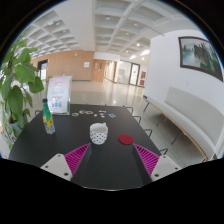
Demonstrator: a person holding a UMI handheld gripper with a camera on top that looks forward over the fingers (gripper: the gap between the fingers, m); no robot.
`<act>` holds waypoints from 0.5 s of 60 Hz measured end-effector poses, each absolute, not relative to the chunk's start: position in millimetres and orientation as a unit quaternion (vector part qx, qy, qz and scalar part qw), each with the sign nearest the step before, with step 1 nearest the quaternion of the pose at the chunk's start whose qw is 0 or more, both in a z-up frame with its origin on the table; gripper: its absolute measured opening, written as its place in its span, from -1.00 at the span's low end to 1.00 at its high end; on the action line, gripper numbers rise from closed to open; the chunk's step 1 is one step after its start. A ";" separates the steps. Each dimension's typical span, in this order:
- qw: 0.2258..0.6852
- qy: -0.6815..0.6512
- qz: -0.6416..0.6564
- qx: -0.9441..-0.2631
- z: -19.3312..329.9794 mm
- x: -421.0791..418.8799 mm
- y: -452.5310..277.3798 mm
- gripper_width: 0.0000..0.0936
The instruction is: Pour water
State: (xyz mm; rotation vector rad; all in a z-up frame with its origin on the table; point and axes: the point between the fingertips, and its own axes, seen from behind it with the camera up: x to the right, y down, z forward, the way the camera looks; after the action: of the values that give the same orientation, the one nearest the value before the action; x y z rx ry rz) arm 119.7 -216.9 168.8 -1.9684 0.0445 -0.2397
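Observation:
A white cup with a dotted pattern (pixel 98 133) stands on the dark table (pixel 60 140), just ahead of my fingers and a little left of the middle. A red round lid or coaster (pixel 126 139) lies to its right. A clear bottle with a blue label and yellow cap (pixel 48 120) stands at the table's left side. My gripper (pixel 112 158) is open and empty, with its magenta pads (pixel 78 155) wide apart above the near part of the table.
A leafy green plant (pixel 15 85) stands at the left edge of the table. A white sign stand (pixel 60 95) stands behind the bottle. Chairs (pixel 150 110) sit to the right. A wide hall with a tiled floor lies beyond.

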 end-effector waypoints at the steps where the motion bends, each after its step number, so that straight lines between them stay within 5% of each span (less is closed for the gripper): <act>1: 0.547 0.019 -0.100 -0.831 168.4 119.5 -217.0 0.83; 30: 0.517 -0.019 -0.065 -0.853 125.5 28.6 -243.9 0.82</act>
State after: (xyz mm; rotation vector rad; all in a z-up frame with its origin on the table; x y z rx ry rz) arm 28.6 -243.9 125.5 -2.0477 -0.0464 -0.1552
